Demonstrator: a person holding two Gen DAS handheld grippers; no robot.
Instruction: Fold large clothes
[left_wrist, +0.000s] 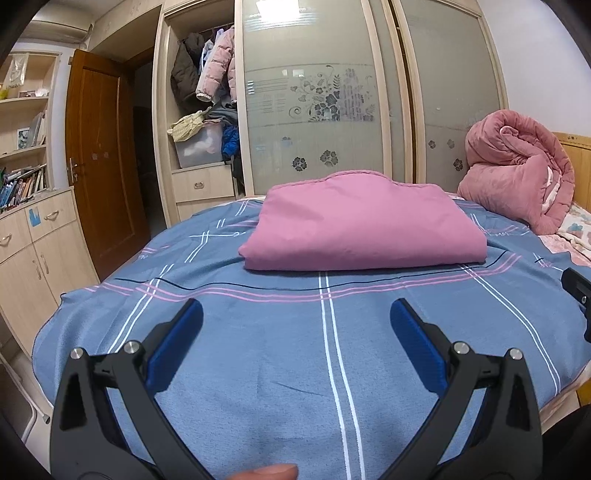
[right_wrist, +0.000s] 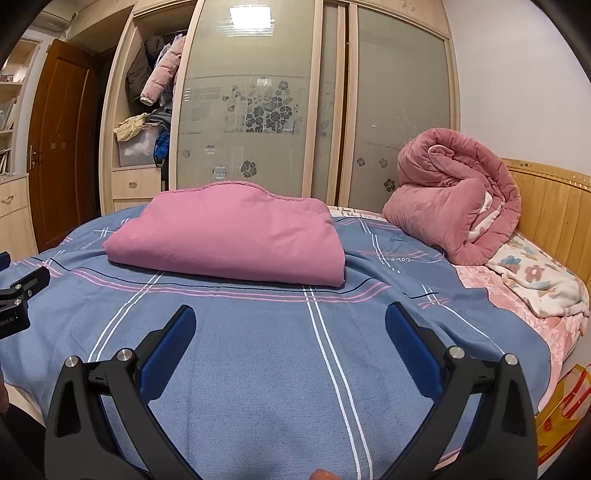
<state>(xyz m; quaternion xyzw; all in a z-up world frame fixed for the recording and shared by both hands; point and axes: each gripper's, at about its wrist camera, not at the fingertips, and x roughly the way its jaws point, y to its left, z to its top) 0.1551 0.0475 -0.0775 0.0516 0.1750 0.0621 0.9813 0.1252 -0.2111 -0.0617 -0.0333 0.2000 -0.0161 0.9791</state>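
Observation:
A pink cloth (left_wrist: 362, 225) lies folded into a thick rectangle on the blue striped bed sheet (left_wrist: 258, 350); it also shows in the right wrist view (right_wrist: 232, 236). My left gripper (left_wrist: 295, 314) is open and empty, held over the sheet well in front of the folded cloth. My right gripper (right_wrist: 290, 319) is open and empty too, also in front of the cloth. A part of the right gripper shows at the right edge of the left wrist view (left_wrist: 578, 291), and a part of the left gripper at the left edge of the right wrist view (right_wrist: 18, 299).
A rolled pink quilt (right_wrist: 454, 192) sits at the head of the bed by the wooden headboard (right_wrist: 554, 206), with a floral blanket (right_wrist: 535, 273) beside it. Behind the bed stand a wardrobe with sliding doors (left_wrist: 314, 110), an open wardrobe bay with hanging coats (left_wrist: 207, 74), and a brown door (left_wrist: 99, 158).

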